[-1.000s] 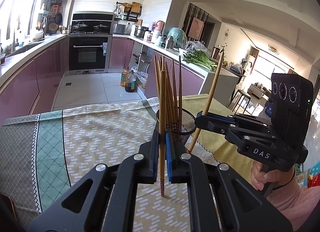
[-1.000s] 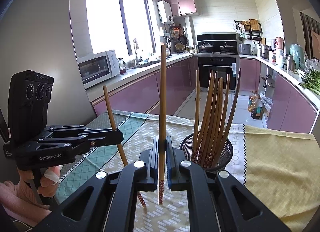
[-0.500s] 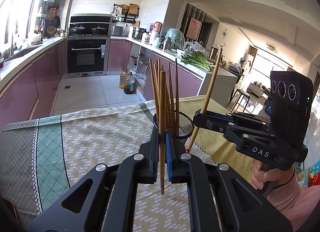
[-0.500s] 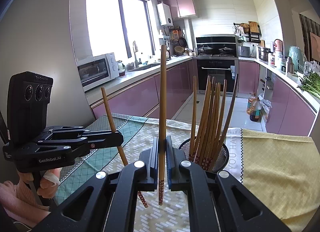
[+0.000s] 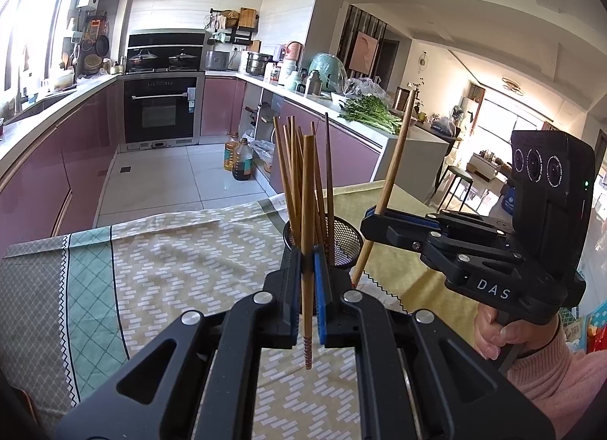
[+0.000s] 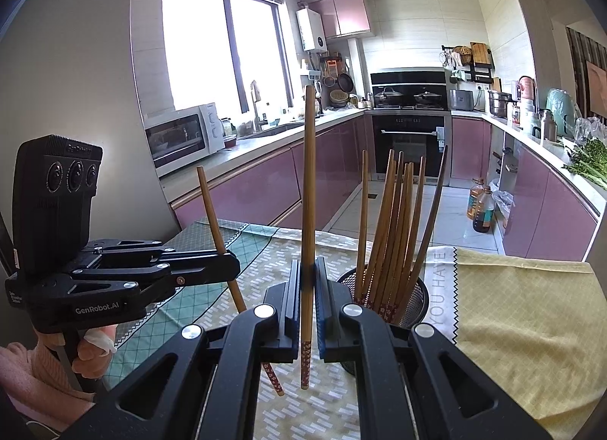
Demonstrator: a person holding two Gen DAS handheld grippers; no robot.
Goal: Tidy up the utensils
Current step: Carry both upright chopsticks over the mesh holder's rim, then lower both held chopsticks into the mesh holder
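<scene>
Smooth wooden chopsticks (image 6: pixel 394 227) stand in a black wire-mesh metal holder (image 6: pixel 411 301) on matt woven cloth (image 5: pixel 197 261).

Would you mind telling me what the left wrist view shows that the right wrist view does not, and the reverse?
Only the left wrist view shows the right gripper from outside, clamping its chopstick, with the living area behind. Only the right wrist view shows the left gripper from outside, plus the microwave and window. Both show the mesh holder of chopsticks, the tablecloth and the oven.
</scene>
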